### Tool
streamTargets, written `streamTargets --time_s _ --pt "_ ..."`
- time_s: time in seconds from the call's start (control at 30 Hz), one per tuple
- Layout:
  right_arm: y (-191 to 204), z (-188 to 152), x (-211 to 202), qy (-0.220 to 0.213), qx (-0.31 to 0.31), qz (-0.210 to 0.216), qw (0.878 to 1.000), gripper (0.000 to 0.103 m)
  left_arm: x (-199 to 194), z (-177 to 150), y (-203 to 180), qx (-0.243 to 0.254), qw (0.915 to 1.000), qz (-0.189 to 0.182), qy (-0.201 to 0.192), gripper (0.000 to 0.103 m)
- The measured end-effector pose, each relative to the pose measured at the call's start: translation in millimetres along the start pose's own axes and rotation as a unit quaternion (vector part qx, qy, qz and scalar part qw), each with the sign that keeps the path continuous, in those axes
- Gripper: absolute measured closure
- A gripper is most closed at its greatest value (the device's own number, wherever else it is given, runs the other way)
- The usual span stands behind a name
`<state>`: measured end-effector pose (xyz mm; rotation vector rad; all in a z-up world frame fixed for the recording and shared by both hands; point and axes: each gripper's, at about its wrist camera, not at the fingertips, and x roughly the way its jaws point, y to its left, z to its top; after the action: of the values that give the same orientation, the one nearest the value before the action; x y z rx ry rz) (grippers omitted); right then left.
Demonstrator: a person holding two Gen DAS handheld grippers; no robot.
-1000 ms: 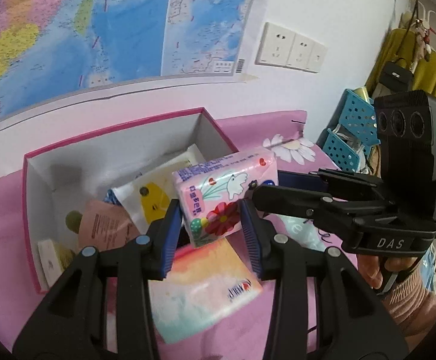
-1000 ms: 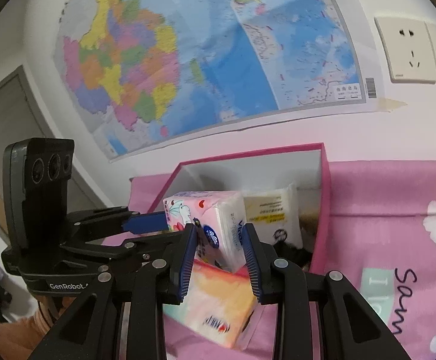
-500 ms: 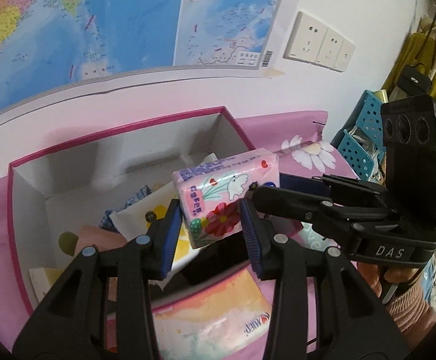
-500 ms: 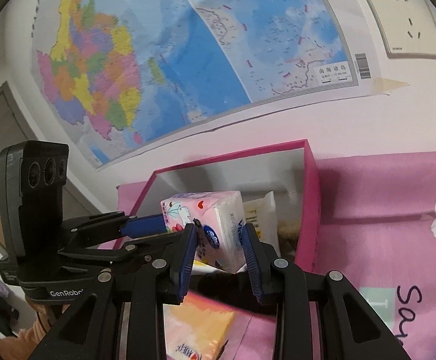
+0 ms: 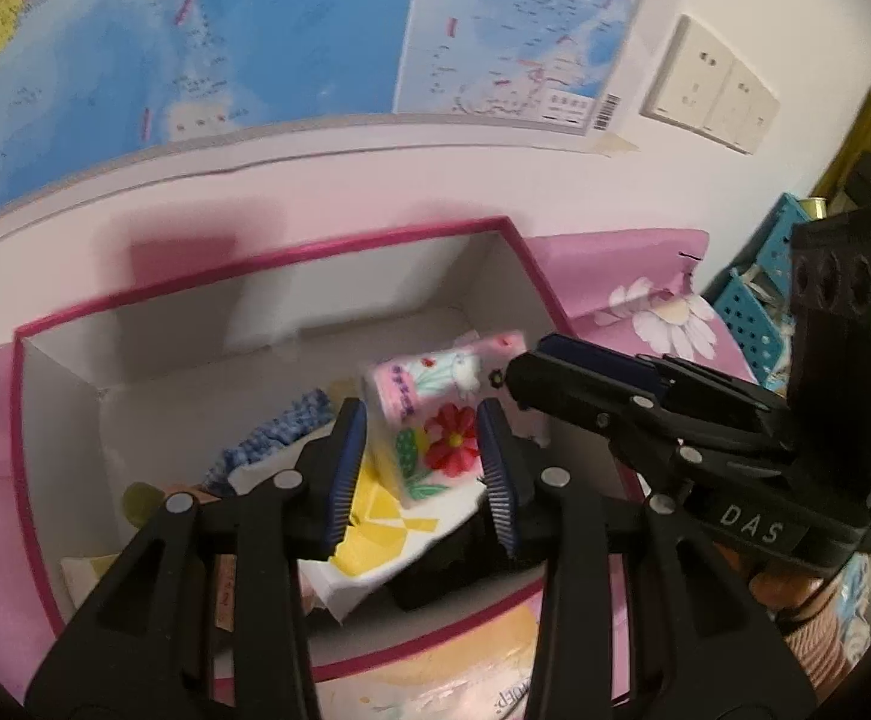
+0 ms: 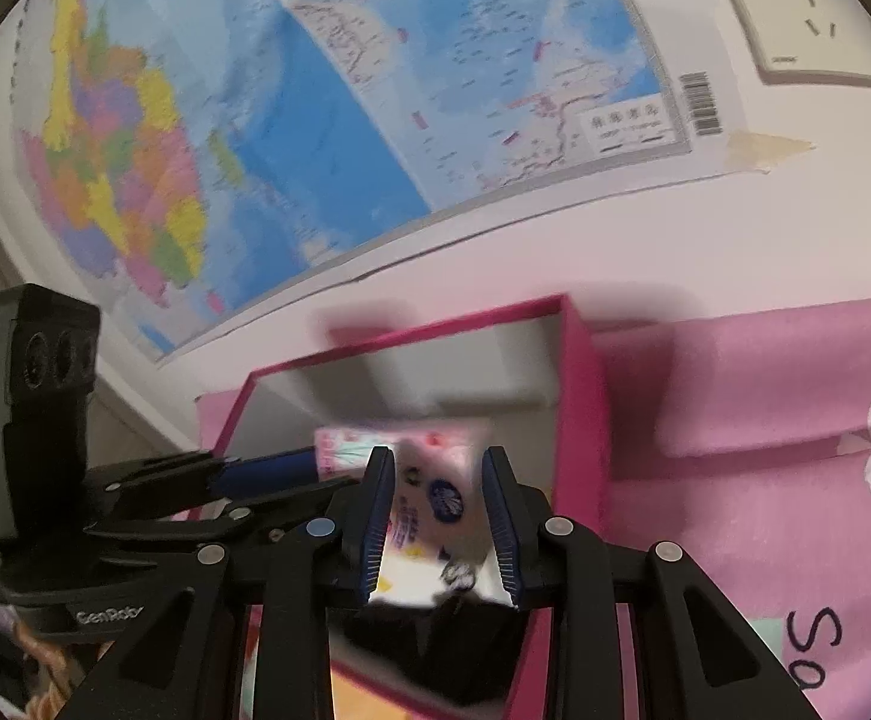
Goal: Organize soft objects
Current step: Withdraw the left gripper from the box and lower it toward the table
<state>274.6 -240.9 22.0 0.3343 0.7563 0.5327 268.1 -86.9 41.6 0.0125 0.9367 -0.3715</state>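
Tissue pack (image 5: 435, 414), soft and plastic-wrapped, is blurred in both wrist views, so its printed text cannot be read; its lower end is cut off behind the gripper fingers in the right wrist view (image 6: 435, 498); whether it touches the contents beneath it cannot be told. Pack position: held over the open interior of the pink-rimmed box (image 5: 291, 258), between both grippers at once; the left gripper (image 5: 420, 468) clamps one end with its blue pads pressed on the wrapper, and the right gripper (image 6: 438, 516) clamps the other end in the same manner, so both sets of jaws are closed on the pack. Pack appearance: pink and white wrapper, a red flower with green leaves on the end facing the left camera, a white bird figure on the upper face, a round blue logo on the end facing the right camera. Beneath the pack, inside the box: a white-and-yellow packet (image 5: 387, 528) and a blue knitted item (image 5: 279, 438), both partly hidden by the left fingers. Outside the box: a pink flowered cloth (image 6: 765, 420) covers the surface; a map (image 6: 327, 90) hangs on the wall behind.
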Motion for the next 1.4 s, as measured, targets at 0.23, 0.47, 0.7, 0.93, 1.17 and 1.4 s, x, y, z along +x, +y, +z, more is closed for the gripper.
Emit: streamTargets --time_s 0.23,0.47,0.7,0.93,1.17,1.4 --pt "5 -9 -14 -0.024 -0.019 -0.03 0.999 0.07 -9 -6 10 -0.013 0.9996 0.019 -0.015 0.063" --pt "25 -30 -34 -0.016 -0.068 -0.031 0.997 0.07 -39 -26 8 0.009 0.9984 0.021 -0.051 0.062" --pt "58 -68 -71 -0.001 -0.103 0.038 0.994 0.07 -95 -74 11 0.036 0.993 -0.013 -0.112 0.053" --pt "91 -132 -68 0.098 -0.132 0.111 0.98 0.07 -127 -152 37 0.034 0.9925 -0.018 -0.116 0.047" --pt "100 -191 -36 0.191 -0.107 0.122 0.968 0.062 -115 -223 78 -0.036 0.9979 0.013 -0.052 0.047" --pt "99 -213 -18 0.212 -0.068 0.117 0.968 0.055 -112 -268 97 -0.081 0.9966 0.008 -0.012 0.047"
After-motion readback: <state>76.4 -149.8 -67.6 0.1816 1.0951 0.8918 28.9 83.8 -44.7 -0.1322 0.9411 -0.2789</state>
